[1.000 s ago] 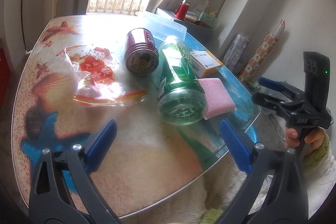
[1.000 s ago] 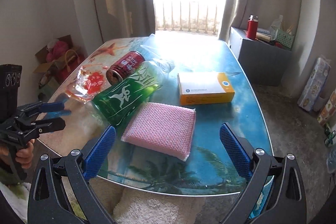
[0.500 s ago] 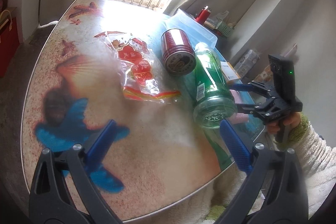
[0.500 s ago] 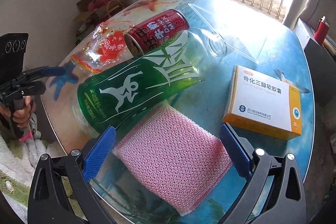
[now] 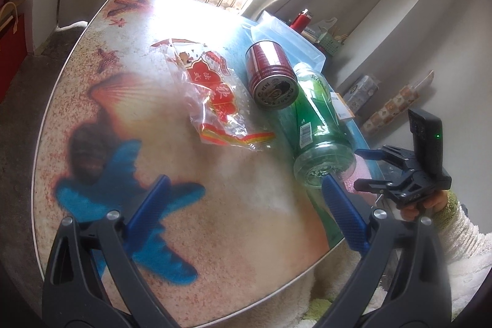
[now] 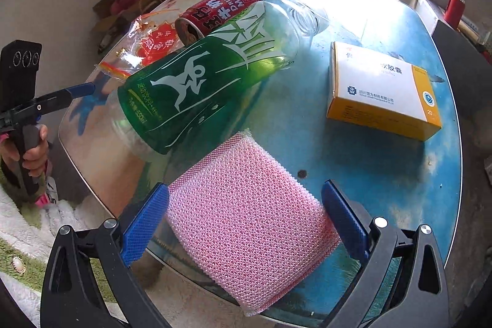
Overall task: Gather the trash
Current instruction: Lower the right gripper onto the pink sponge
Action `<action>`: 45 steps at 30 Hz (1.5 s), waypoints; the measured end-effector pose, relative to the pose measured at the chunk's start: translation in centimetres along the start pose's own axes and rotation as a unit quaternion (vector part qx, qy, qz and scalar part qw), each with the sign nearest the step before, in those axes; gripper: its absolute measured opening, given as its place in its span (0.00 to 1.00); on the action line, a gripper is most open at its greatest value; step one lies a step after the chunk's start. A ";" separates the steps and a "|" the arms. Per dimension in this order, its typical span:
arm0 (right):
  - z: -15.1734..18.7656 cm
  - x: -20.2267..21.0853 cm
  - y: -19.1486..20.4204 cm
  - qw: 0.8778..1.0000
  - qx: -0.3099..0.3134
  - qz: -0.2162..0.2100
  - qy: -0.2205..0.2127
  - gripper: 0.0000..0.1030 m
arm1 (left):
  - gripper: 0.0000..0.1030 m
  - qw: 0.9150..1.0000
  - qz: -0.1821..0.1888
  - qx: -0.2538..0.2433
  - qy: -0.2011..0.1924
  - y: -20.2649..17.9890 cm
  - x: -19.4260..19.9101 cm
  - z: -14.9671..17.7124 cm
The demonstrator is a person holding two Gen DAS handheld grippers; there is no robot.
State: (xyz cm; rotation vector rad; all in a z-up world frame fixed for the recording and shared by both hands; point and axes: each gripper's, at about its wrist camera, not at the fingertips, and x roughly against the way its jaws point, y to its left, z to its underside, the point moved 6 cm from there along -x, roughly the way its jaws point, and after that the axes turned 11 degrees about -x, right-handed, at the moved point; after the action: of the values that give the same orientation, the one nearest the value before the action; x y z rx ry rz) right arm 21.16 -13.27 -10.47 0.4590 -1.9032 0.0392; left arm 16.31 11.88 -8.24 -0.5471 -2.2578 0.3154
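A green plastic bottle lies on its side on the glass table, with a red milk can lying against it and a crumpled clear-and-red wrapper to the left. My right gripper is open, its blue fingers straddling a pink scrubbing pad. My left gripper is open above bare tabletop near the front edge, its right finger close to the base of the bottle. The can sits just beyond the wrapper. The right gripper shows at the table's right edge.
A white-and-orange medicine box lies on the blue part of the table. A clear plastic lid sits at the far side by the window. A grey cabinet with a red flask stands at the right. A fluffy rug lies below.
Both grippers moved closer to the table. The right one came down over the pink pad, now between its fingers. The left view swung left, putting the bottle at its right finger.
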 end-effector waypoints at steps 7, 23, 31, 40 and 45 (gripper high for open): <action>0.0 0.8 0.1 0.999 0.018 0.038 -0.011 0.94 | 0.92 1.000 0.005 -0.009 0.001 -0.5 -0.1 -0.2; 1.5 -0.8 2.8 0.980 0.185 0.062 0.048 0.94 | 0.92 1.000 -0.004 -0.016 0.005 -1.7 -0.2 -0.1; 0.8 -1.7 -1.9 0.990 -0.030 0.133 0.031 0.94 | 0.92 1.000 -0.002 -0.023 0.012 -2.5 -0.6 -0.2; 0.8 0.2 -2.3 0.985 -0.135 0.102 -0.018 0.94 | 0.92 0.999 0.000 -0.032 0.019 -3.0 -0.9 -0.4; 1.3 0.1 -2.3 0.986 -0.105 0.132 -0.018 0.94 | 0.92 0.999 0.003 -0.040 0.014 -3.7 -0.7 -0.7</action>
State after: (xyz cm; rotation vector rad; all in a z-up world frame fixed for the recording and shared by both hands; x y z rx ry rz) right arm 20.79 -15.76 -11.30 0.0644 -1.9685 0.0043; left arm 16.20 8.31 -6.72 -0.5970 -2.2501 0.2206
